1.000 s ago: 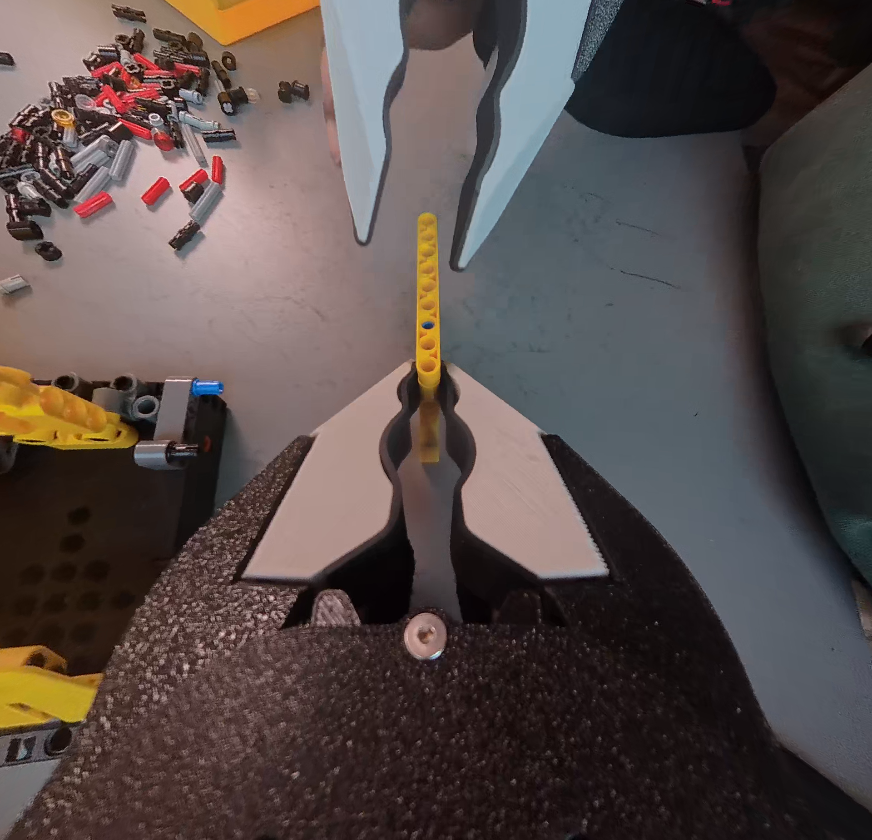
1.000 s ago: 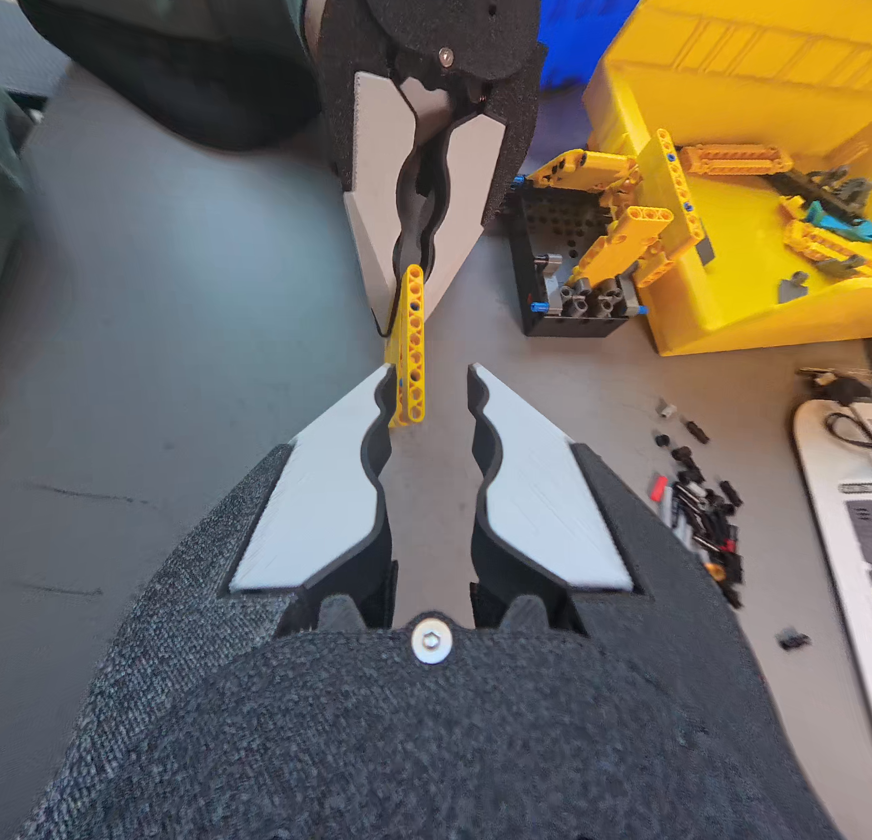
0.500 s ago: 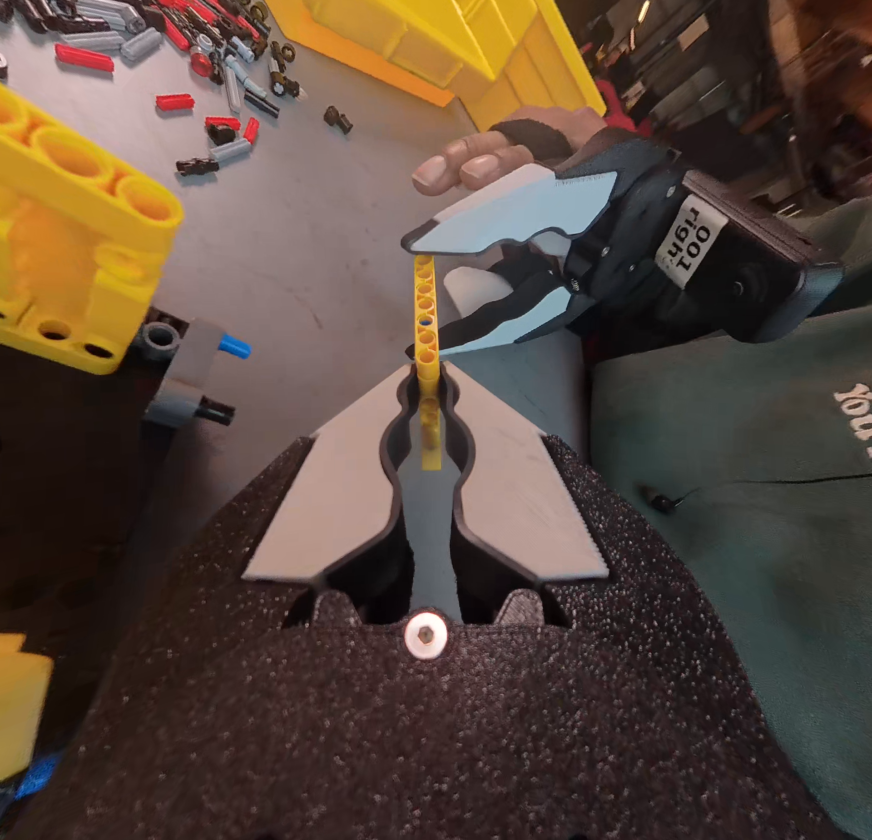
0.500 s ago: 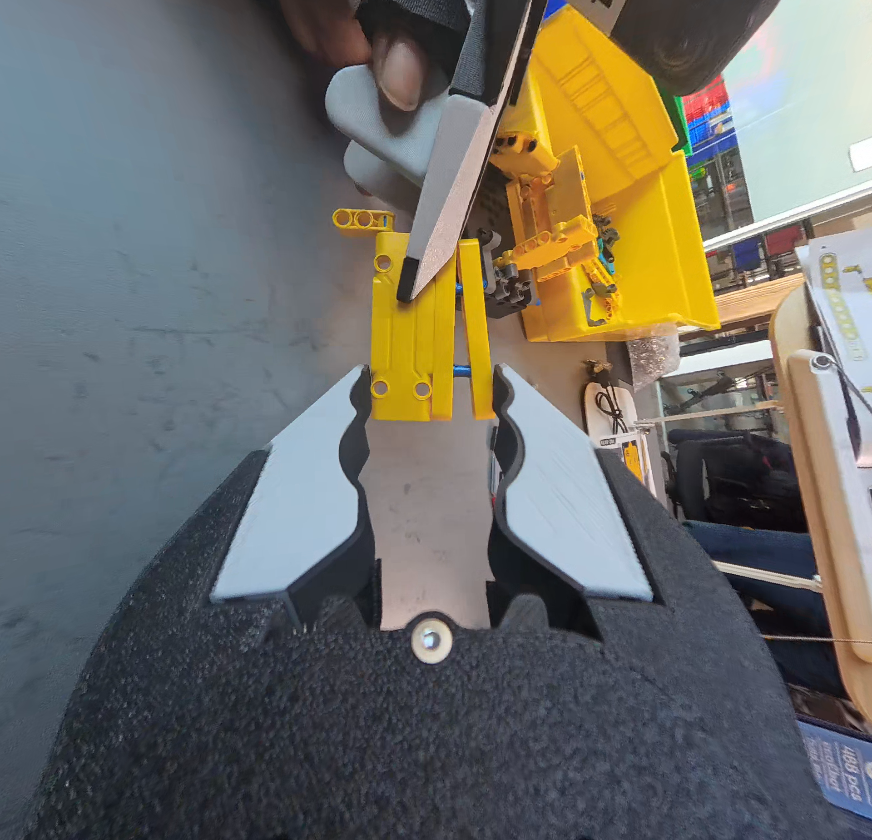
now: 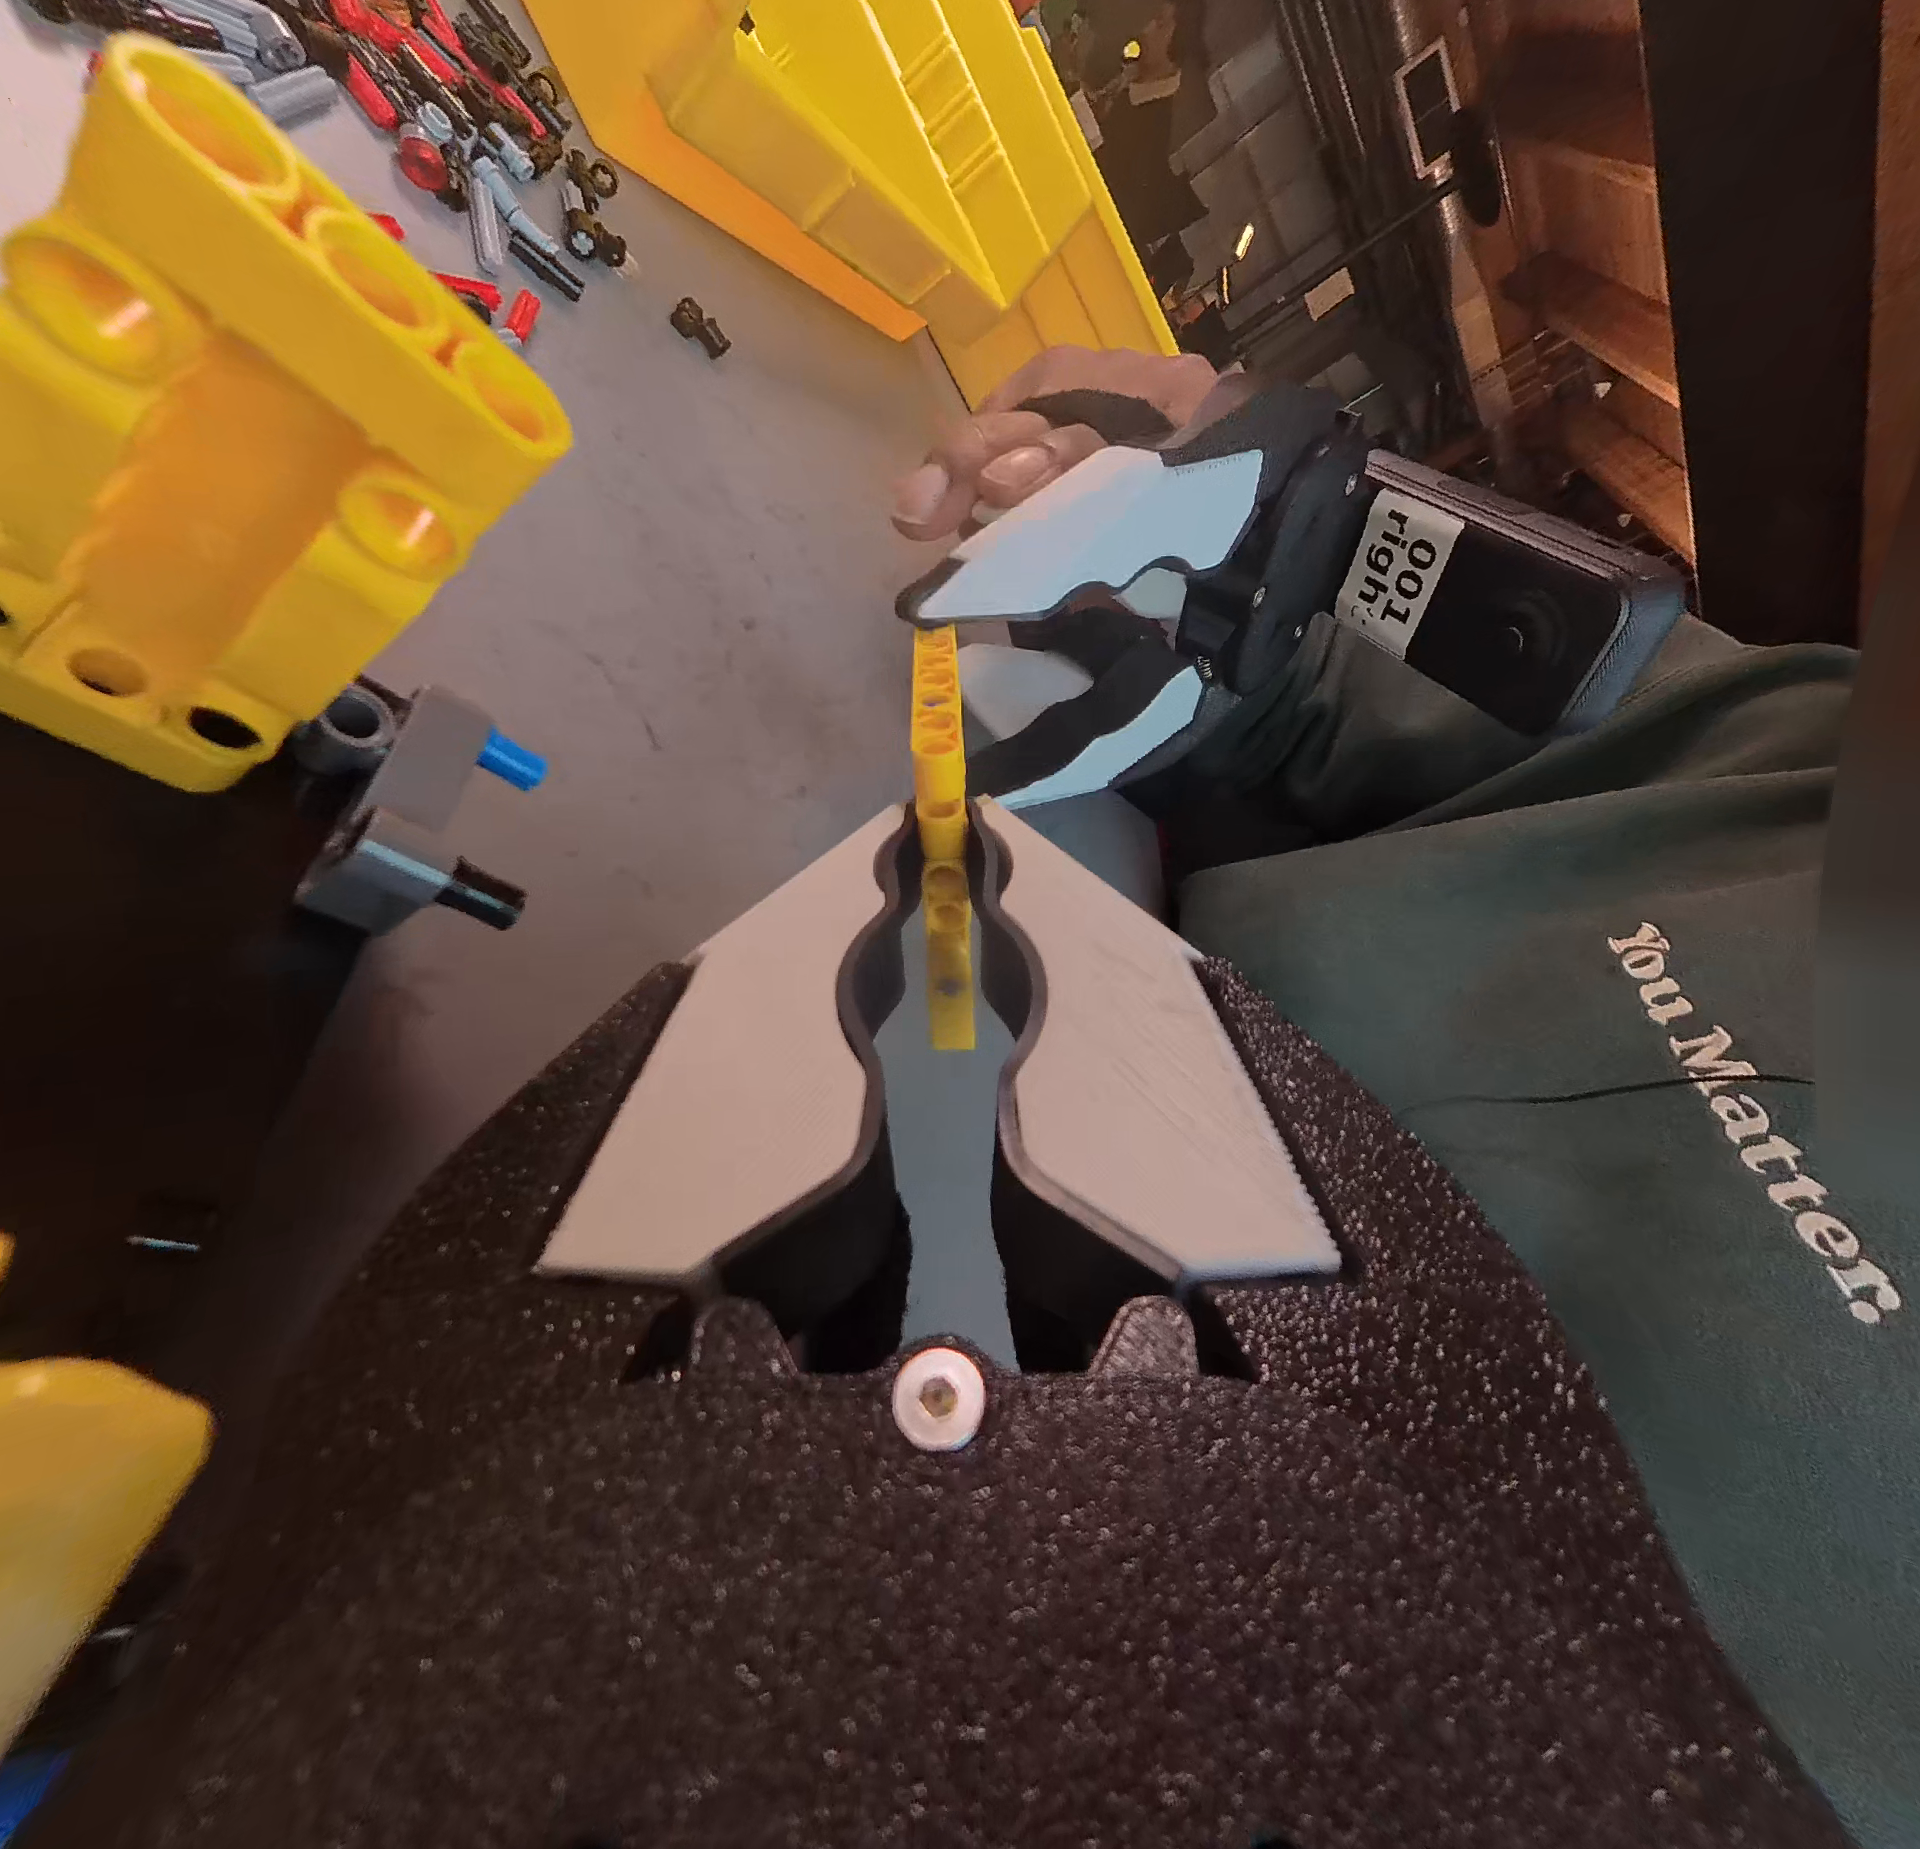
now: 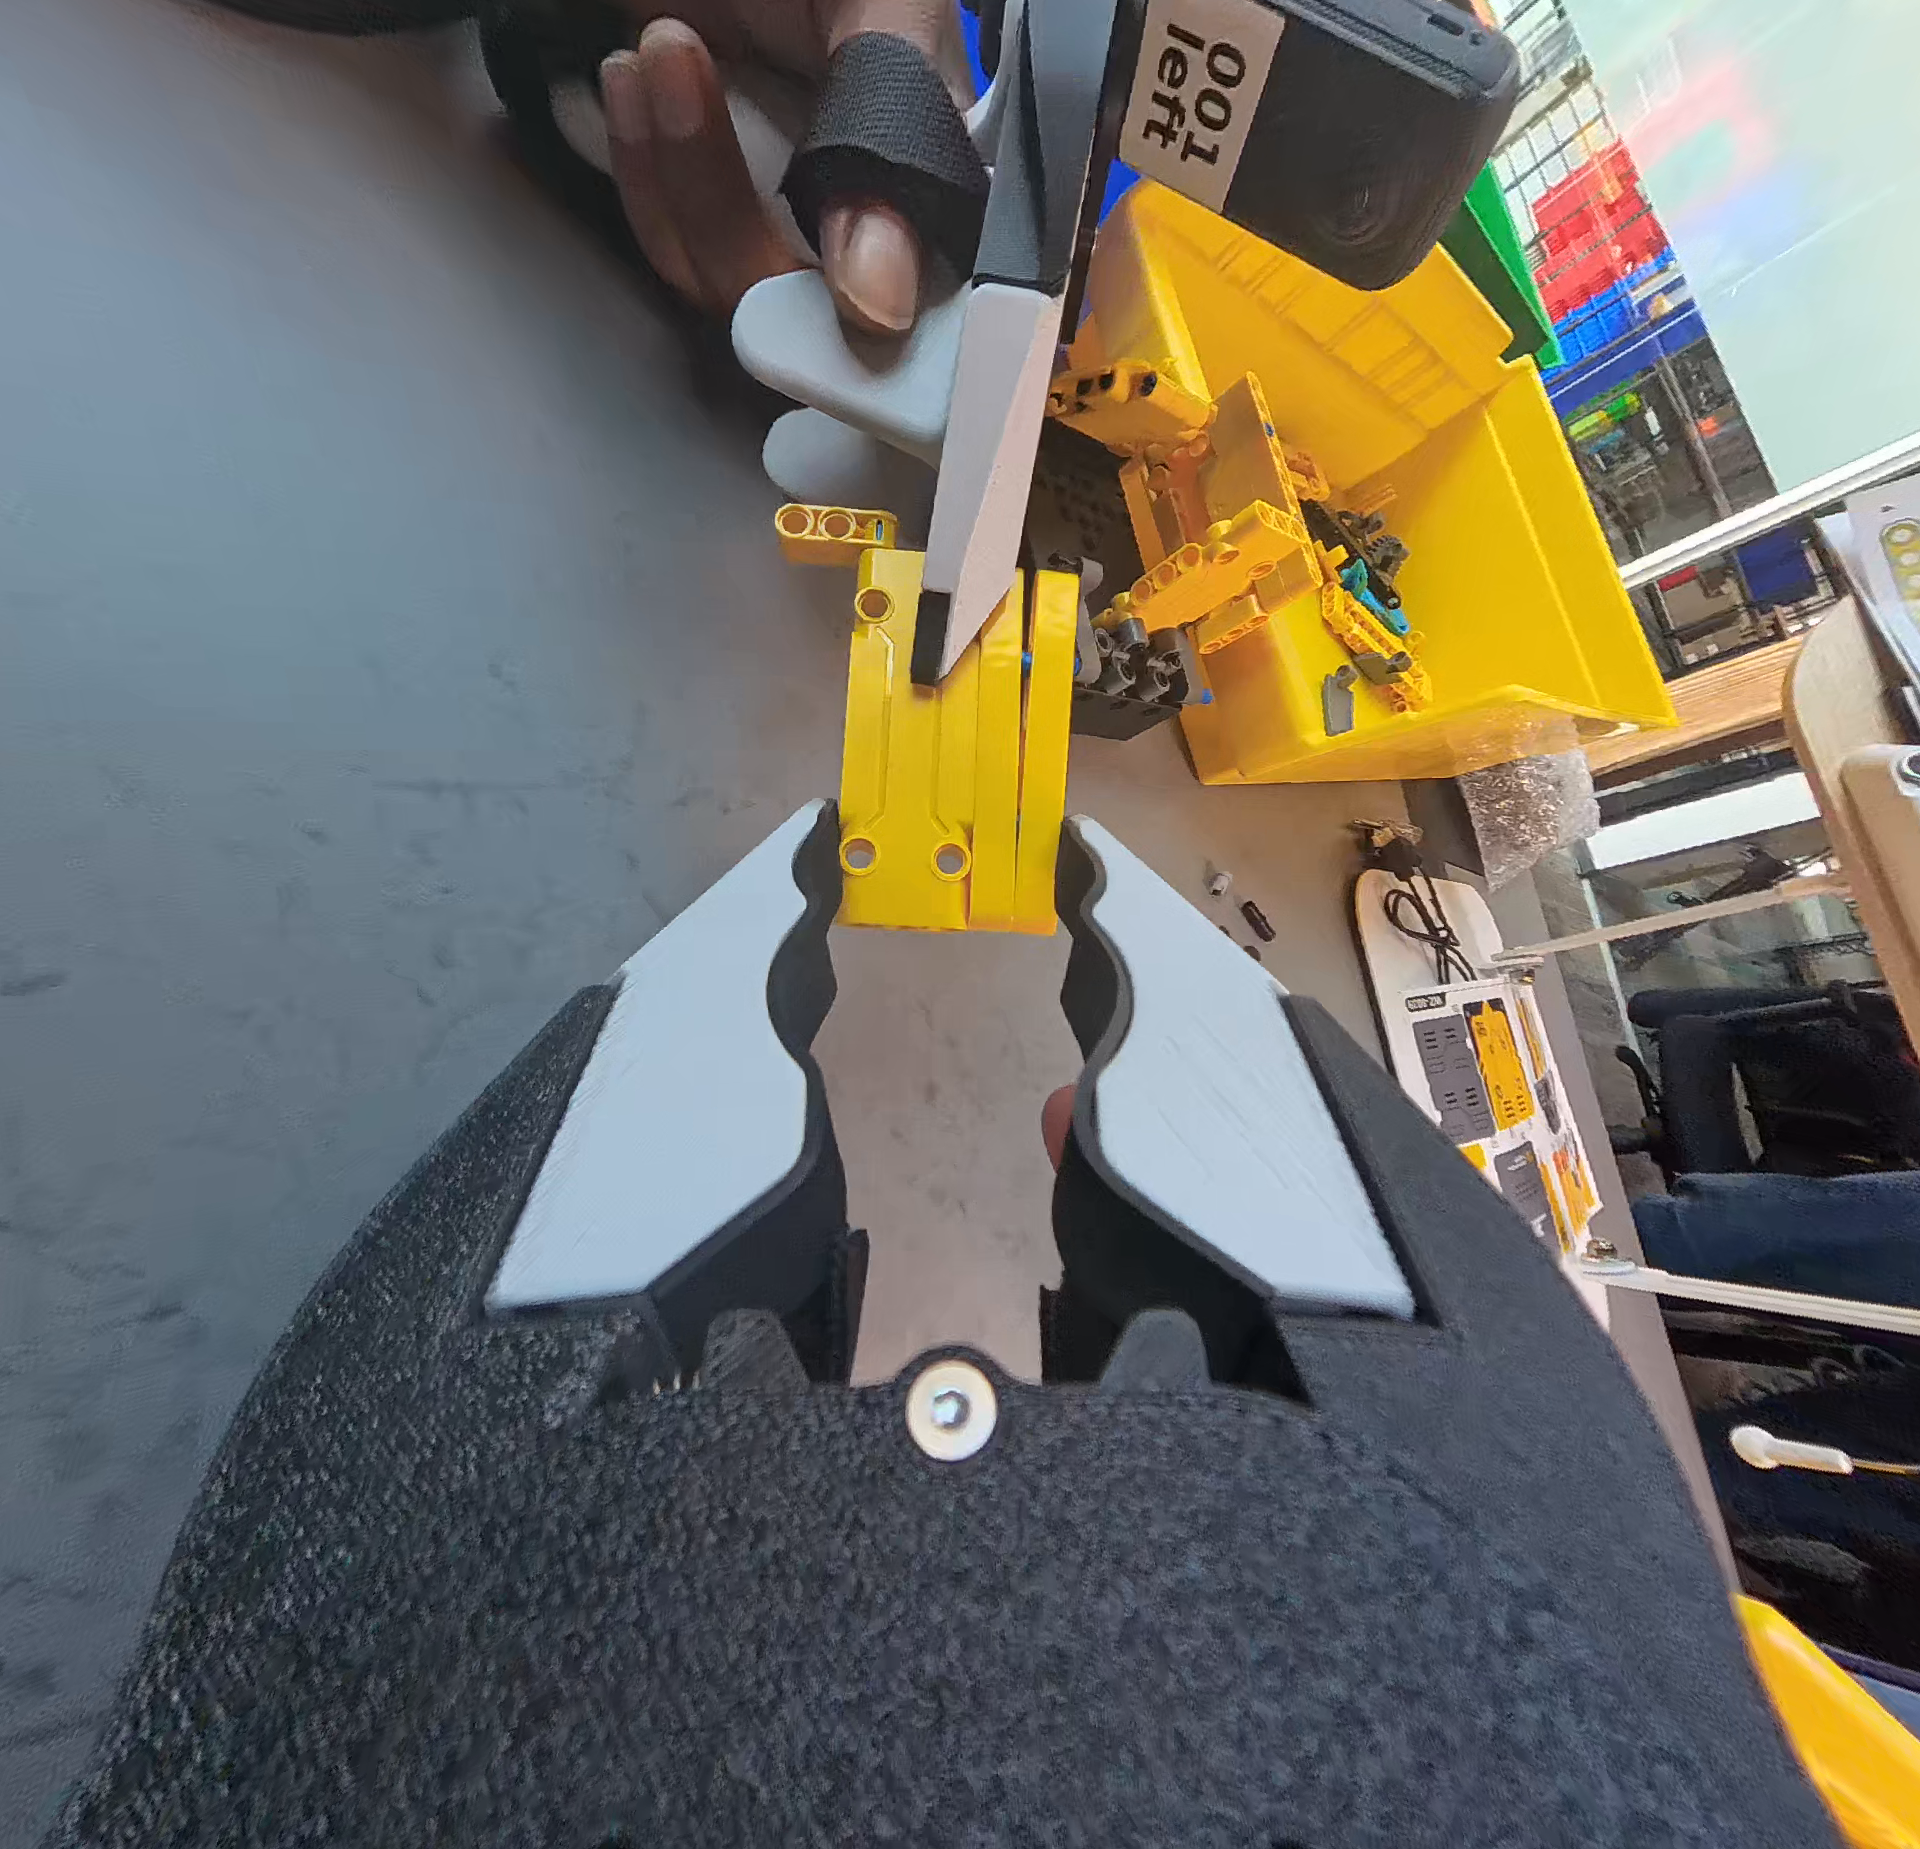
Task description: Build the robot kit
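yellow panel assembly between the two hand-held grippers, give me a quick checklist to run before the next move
1. Left hand-held gripper clamped on the yellow panel assembly: ok, fingers closed on its thin edge.
2. Right hand-held gripper gripping the assembly: not ok, its fingers are open and only straddle the near end.
3. Assembly centred between the right fingers: ok, both sides sit just inside the tips.
4. Assembly held clear of the grey table: cannot tell.
5. Small yellow beam at the assembly's far corner attached: cannot tell.
6. Yellow bin and the partly built model out of the way: ok, both lie beyond the grippers.
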`<action>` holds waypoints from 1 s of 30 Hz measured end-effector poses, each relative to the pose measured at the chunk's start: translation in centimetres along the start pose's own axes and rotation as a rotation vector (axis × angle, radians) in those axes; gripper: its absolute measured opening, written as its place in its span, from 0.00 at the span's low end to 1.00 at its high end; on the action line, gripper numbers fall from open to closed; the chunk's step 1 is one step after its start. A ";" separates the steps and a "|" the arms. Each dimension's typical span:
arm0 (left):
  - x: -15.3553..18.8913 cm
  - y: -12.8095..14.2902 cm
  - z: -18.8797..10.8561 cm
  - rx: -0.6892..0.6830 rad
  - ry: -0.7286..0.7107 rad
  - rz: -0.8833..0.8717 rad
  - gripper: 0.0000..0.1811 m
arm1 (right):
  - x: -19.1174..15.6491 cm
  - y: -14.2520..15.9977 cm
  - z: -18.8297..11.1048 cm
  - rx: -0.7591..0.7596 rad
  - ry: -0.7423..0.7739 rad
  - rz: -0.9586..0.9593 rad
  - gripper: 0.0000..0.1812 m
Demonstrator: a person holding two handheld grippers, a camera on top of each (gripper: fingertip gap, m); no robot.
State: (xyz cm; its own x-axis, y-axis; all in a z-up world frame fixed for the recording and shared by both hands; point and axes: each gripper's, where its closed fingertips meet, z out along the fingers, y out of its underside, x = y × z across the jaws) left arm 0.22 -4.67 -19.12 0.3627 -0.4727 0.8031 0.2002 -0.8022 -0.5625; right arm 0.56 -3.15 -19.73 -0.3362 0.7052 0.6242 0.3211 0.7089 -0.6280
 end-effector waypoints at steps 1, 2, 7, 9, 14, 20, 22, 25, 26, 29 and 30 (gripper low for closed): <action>0.1 0.0 0.0 -0.001 0.000 0.006 0.03 | 0.0 0.0 0.0 -0.001 0.000 -0.002 0.22; 0.1 0.1 0.0 -0.002 -0.010 0.020 0.03 | 0.1 0.0 -0.1 -0.004 0.007 -0.024 0.22; -0.1 0.3 0.1 -0.015 -0.039 0.052 0.04 | 0.0 0.4 0.2 -0.012 -0.020 -0.032 0.23; -0.5 0.5 0.2 -0.031 -0.072 0.069 0.03 | -0.2 0.8 0.3 -0.033 -0.034 -0.053 0.23; -0.4 1.0 1.1 -0.074 -0.110 0.096 0.03 | -1.0 -0.2 1.2 -0.069 -0.031 -0.090 0.34; -0.6 1.5 1.6 -0.094 -0.123 0.067 0.03 | -1.3 -0.2 1.9 -0.095 0.004 -0.148 0.24; -0.8 2.2 1.7 -0.126 -0.124 0.064 0.03 | -2.1 -0.1 2.1 -0.098 -0.028 -0.161 0.24; -0.6 2.3 1.7 -0.135 -0.108 0.069 0.03 | -2.2 -0.3 1.9 -0.078 -0.019 -0.165 0.23; -0.5 2.1 1.7 -0.126 -0.106 0.074 0.03 | -1.9 -0.3 1.8 -0.077 -0.013 -0.165 0.23; -0.4 1.1 1.5 -0.081 -0.084 0.082 0.03 | -0.9 -0.5 1.8 -0.015 0.007 -0.087 0.24; -0.1 0.6 1.3 -0.056 -0.072 0.096 0.03 | -0.5 -0.7 1.7 0.021 0.006 -0.025 0.25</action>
State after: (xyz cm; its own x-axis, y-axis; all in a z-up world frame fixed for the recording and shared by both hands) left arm 1.50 -4.60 -19.84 0.4428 -0.5226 0.7286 0.1112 -0.7743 -0.6230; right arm -0.97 -4.05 -20.35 -0.3383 0.6871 0.6430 0.2934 0.7263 -0.6217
